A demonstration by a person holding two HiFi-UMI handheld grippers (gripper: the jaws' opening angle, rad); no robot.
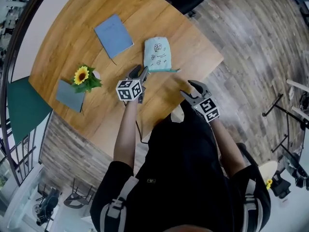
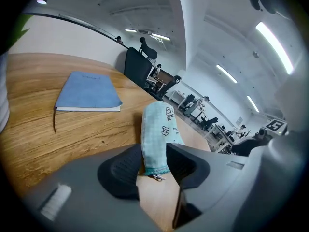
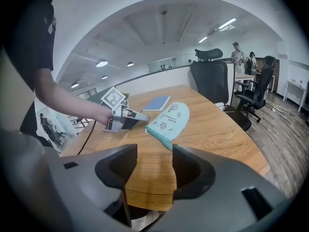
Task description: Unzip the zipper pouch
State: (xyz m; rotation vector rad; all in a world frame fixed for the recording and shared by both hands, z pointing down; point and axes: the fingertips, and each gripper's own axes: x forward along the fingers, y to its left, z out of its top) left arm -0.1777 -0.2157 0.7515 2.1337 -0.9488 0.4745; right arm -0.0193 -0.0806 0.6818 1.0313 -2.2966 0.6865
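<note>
The pale teal zipper pouch (image 1: 157, 53) with small drawings lies flat on the round wooden table (image 1: 72, 28). Its zippered edge faces me. My left gripper (image 1: 141, 74) is at the pouch's near left corner. In the left gripper view the jaws stand open on either side of the pouch's end (image 2: 157, 139), which is not squeezed, and the metal zipper pull (image 2: 157, 178) lies just below it. My right gripper (image 1: 187, 88) hovers open and empty over the table's near edge, a hand's width right of the pouch (image 3: 170, 120). From there I see the left gripper (image 3: 140, 116) by the pouch corner.
A blue notebook (image 1: 113, 35) lies left of and beyond the pouch. A sunflower (image 1: 83, 76) and a grey-blue booklet (image 1: 69, 95) sit at the table's left edge. A black office chair (image 3: 210, 76) stands at the far side. People stand in the distance (image 3: 236, 52).
</note>
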